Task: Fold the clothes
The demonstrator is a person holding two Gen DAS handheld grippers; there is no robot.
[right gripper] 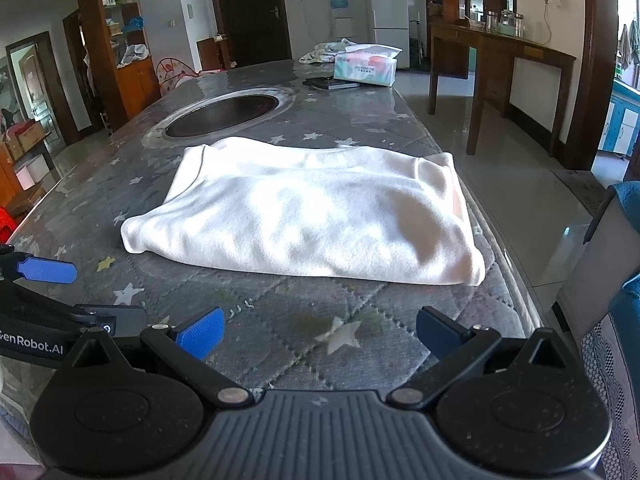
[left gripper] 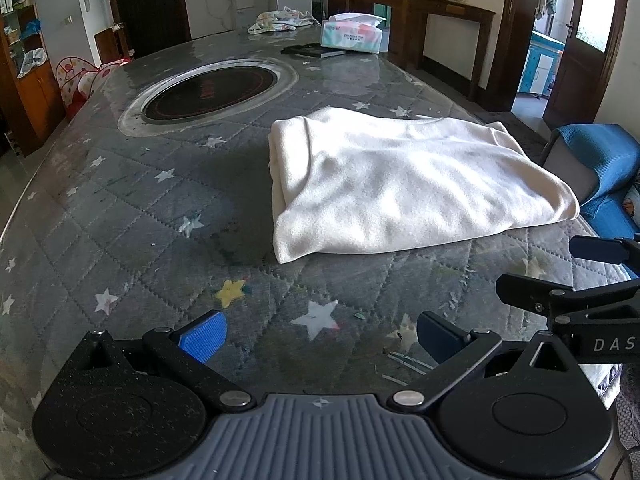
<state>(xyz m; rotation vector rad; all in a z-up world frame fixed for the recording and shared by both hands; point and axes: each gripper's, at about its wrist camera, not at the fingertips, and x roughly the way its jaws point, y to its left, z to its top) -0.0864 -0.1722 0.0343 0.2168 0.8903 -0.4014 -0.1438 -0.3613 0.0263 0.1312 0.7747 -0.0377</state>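
Observation:
A white garment [left gripper: 404, 184] lies folded into a thick rectangle on the grey star-patterned table cover [left gripper: 120, 220]; the right wrist view shows the same garment [right gripper: 312, 216] near the table's right edge. My left gripper [left gripper: 320, 336] is open over the cover, a short way in front of the garment, holding nothing. My right gripper [right gripper: 318, 332] is open too, empty, just short of the garment's near edge. The right gripper's black fingers [left gripper: 560, 296] show at the right edge of the left wrist view; the left gripper's blue pad [right gripper: 48, 270] shows at the left of the right wrist view.
A round dark cooktop [left gripper: 208, 90] is set into the table beyond the garment. At the far end sit a tissue box [left gripper: 352, 34], a flat dark object [left gripper: 312, 50] and a crumpled patterned cloth [left gripper: 280, 20]. A blue-covered chair [left gripper: 600, 160] stands to the right.

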